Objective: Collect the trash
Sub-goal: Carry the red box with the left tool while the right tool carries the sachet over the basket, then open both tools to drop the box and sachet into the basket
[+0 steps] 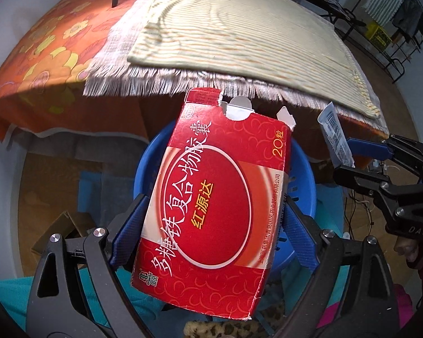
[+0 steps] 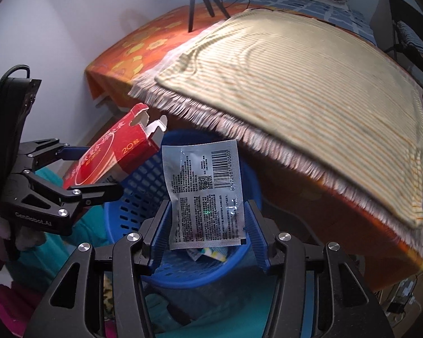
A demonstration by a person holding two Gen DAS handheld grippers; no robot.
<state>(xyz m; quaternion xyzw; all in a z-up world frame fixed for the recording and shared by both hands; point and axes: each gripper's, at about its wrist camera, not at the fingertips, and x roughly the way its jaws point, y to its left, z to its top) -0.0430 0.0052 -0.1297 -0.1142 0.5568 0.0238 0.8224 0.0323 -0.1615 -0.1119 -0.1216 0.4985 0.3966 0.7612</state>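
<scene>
While both pieces of trash hang over the blue basket [image 2: 132, 197], we have each one pinched between a pair of pads. Our left gripper [image 1: 211, 219] is clamped on the red box [image 1: 214, 197], gripping its two long edges about midway down; the box tilts, its torn flap end pointing up toward the fringed mat [image 1: 239, 36] on the table's orange cloth [image 1: 42, 56]. Our right gripper [image 2: 208, 225] is clenched on the sachet [image 2: 206, 194], holding it by its side edges in the lower half, barcode uppermost.

We judge the box light, hollow and fairly stiff; its card walls would buckle under a hard squeeze, so the edge-on hold suits it better than pressing the broad faces. The sachet looks thin, glossy and floppy, probably slick on the pads, and it bows a little between them. Some wrapper scraps already lie in the basket's bottom below it.

Both items seem light enough to flutter when let go, so releasing low over the basket mouth looks wise.
</scene>
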